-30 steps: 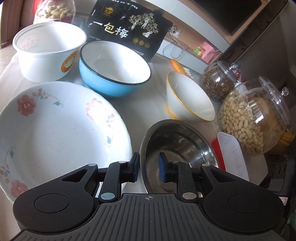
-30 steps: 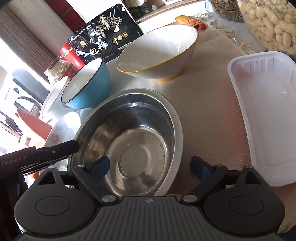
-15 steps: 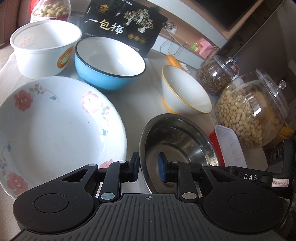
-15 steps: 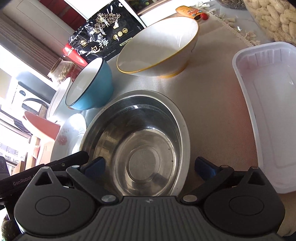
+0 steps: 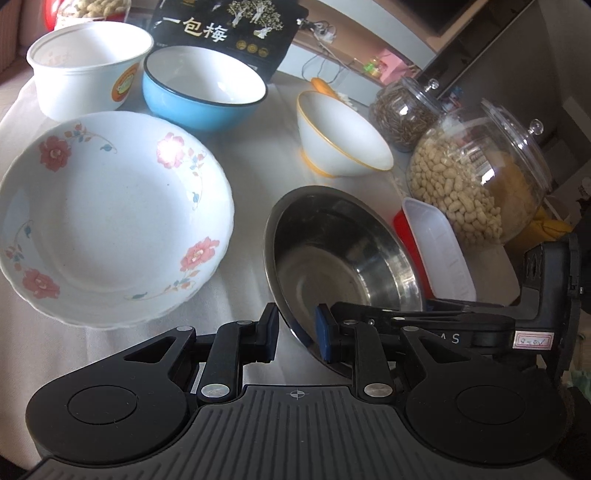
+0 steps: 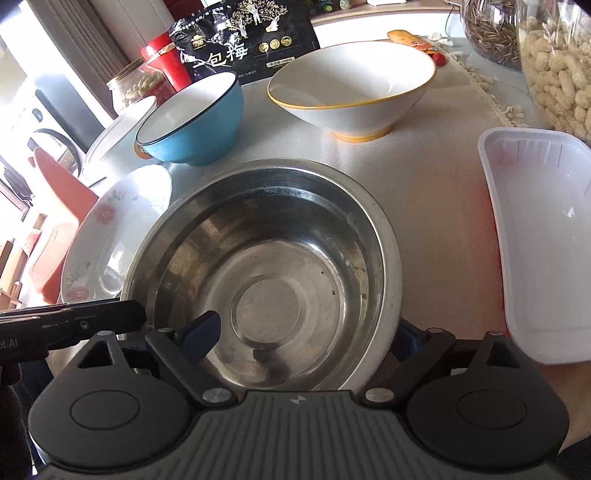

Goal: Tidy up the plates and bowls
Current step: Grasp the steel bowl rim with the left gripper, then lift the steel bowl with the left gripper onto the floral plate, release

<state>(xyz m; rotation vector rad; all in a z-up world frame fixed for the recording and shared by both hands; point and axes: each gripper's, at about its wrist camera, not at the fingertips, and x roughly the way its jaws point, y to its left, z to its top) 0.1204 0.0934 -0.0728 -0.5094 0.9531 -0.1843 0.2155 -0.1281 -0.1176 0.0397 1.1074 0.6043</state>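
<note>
Now both grippers straddle the round stainless-steel bowl's (image 6: pixel 266 280) rim, left gripper (image 5: pixel 295 332) narrowly parted at 7 o'clock, right gripper (image 6: pixel 306 332) spread wide (neither visibly pinching).

We read the white characters "一包梅" on the black snack bag (image 5: pixel 225 26), the letters "AS" on the right gripper's (image 6: pixel 301 338) black arm, and "LAI" on the left gripper's (image 5: pixel 295 334) arm.
</note>
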